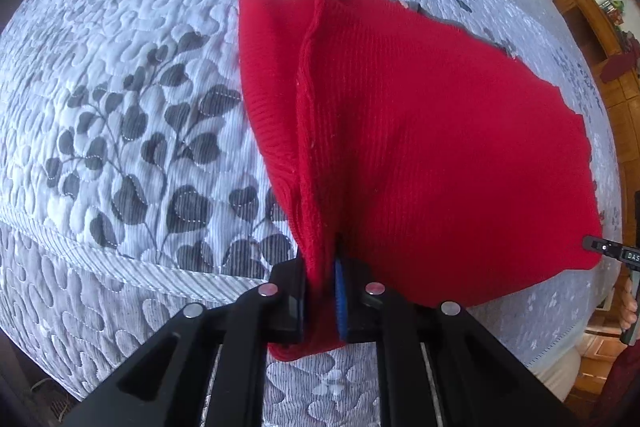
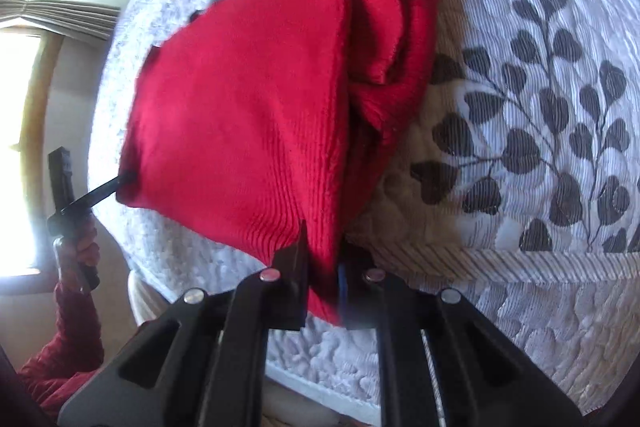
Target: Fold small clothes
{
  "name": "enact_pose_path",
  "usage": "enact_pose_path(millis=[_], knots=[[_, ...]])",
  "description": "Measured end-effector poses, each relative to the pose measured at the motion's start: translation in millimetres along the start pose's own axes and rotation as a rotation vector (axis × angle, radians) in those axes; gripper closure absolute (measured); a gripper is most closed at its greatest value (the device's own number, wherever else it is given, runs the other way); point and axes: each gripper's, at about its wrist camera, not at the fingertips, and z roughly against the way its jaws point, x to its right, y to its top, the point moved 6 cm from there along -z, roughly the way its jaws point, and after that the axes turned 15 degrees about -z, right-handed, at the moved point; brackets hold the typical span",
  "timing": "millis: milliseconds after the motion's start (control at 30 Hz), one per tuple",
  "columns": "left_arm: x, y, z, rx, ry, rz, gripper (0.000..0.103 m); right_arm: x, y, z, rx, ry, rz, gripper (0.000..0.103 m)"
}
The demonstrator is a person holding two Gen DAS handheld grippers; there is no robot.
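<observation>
A red ribbed knit garment (image 1: 420, 147) hangs stretched above a grey quilted bedspread (image 1: 140, 87). My left gripper (image 1: 322, 291) is shut on one near corner of it, the cloth bunched between its jaws. My right gripper (image 2: 324, 287) is shut on the other near corner of the garment (image 2: 248, 115). Each gripper shows in the other's view: the right one at the garment's far right edge (image 1: 604, 249), the left one at its far left edge (image 2: 104, 189). The garment's far part folds and droops down onto the bed.
The bedspread (image 2: 540, 67) has dark leaf prints and a corded edge near me. Wooden furniture (image 1: 592, 11) with small items stands at the back right. A window with a curtain (image 2: 48, 15) is at the left. The person's red sleeve (image 2: 64, 347) is at the lower left.
</observation>
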Motion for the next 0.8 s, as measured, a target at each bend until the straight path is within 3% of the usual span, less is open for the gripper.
enact_pose_path(millis=[167,300,367,400,433,500,600,800], knots=[[-2,-2,-8,0.012,0.019,0.006,0.09,1,5,-21,0.018,-0.005,-0.044,0.092],[-3,0,-6,0.013,0.012,0.015,0.081,5,4,-22,0.02,0.021,-0.066,0.091],[-7,-5,2,0.007,0.012,0.024,0.073,6,2,-17,0.016,0.037,-0.072,0.082],[-10,-6,8,0.009,0.029,0.029,0.069,6,-1,-11,0.023,0.04,-0.071,0.069],[-16,-11,17,0.016,0.04,0.028,0.067,5,-1,-5,0.038,0.038,-0.069,0.048],[-24,-13,36,0.04,0.089,0.031,0.065,4,1,11,0.089,0.017,-0.051,0.031],[-23,-2,61,0.107,0.129,0.014,0.065,11,11,29,0.121,0.029,-0.069,0.031],[24,38,49,0.127,0.05,-0.083,0.065,22,34,22,0.097,0.096,-0.144,0.029]])
